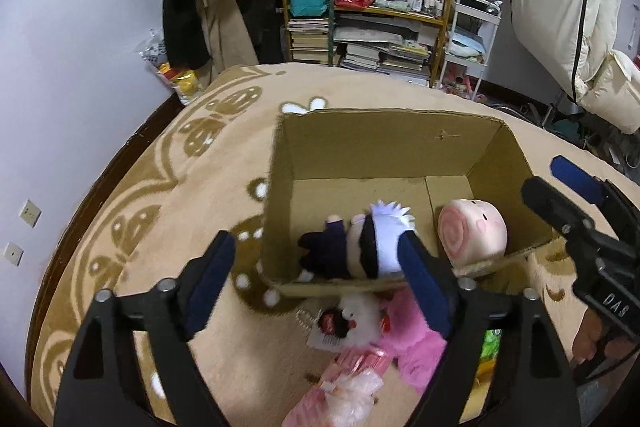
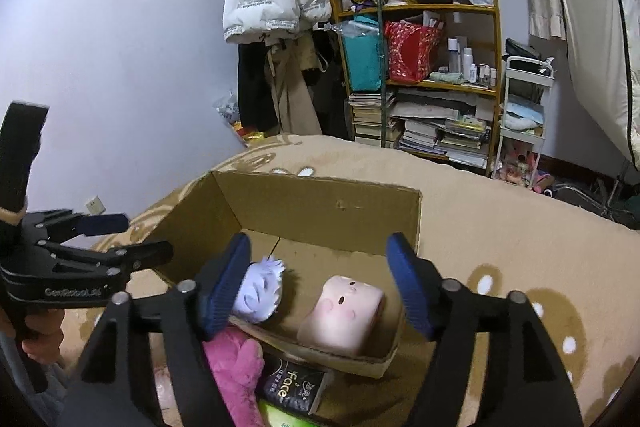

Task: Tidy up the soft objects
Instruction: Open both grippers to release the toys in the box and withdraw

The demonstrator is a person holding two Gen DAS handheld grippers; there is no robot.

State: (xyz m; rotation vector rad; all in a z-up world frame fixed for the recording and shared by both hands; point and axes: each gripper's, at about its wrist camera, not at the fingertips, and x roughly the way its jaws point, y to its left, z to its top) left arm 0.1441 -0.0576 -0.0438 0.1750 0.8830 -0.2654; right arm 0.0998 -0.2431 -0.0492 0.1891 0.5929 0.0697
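Overhead, two hand-held tools hang above an open cardboard box (image 1: 400, 143) set on a tan patterned carpet (image 1: 160, 211). Seen from the left wrist, the left tool (image 1: 320, 287) stands with its blue-padded fingers spread wide and nothing between them. Inside the box, a white-haired plush doll (image 1: 372, 239) in dark clothes lies along the near wall, and a pink swirl-ended roll plush (image 1: 472, 231) sits in the corner at 3 o'clock of it, just beside it. The right tool (image 1: 560, 187) enters from 3 o'clock, a hand (image 1: 592, 339) showing beneath it.

From the right wrist, the right tool (image 2: 320, 283) likewise stands apart, its pads clear of the roll plush (image 2: 340, 315), which lies below and between them. Outside the box's near wall, at 6 o'clock, lie a fluffy pink plush (image 2: 236, 367) and a dark packet marked "face" (image 2: 292, 387). A cluttered bookshelf (image 2: 440, 87) stands against the far wall at 12 o'clock.
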